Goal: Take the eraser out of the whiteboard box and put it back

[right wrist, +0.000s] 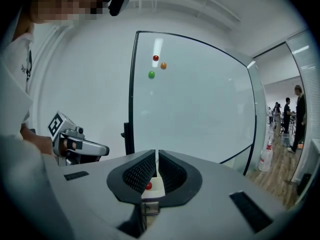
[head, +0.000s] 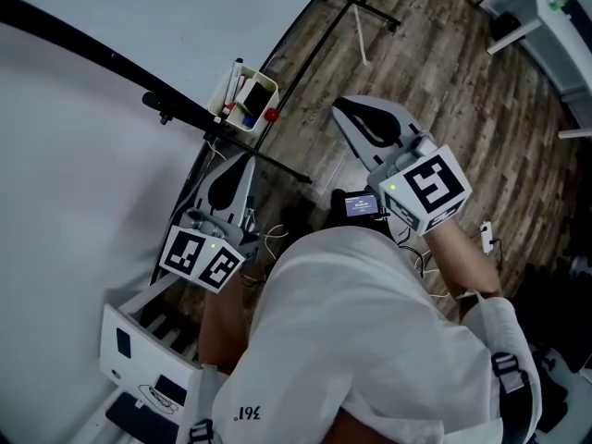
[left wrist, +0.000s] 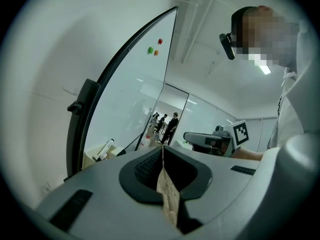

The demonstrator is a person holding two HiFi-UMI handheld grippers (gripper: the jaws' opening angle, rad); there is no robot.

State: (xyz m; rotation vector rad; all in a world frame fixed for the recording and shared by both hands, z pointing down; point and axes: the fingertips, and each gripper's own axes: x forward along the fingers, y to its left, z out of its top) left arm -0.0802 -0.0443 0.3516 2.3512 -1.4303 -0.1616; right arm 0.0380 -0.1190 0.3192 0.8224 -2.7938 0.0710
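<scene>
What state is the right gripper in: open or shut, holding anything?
Shut, empty. In its own view the right gripper shows jaws almost together, only a thin slit between, nothing gripped.

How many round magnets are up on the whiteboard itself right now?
3, clustered near the top of the whiteboard: red magnet highest, orange magnet just below and right of it, green magnet lowest. Others may be hidden outside these views.

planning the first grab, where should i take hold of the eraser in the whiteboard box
Grip the eraser by its upper end, coming down from above. It appears to stand on end in the open-topped box beside a marker, so only its top shows free.
</scene>
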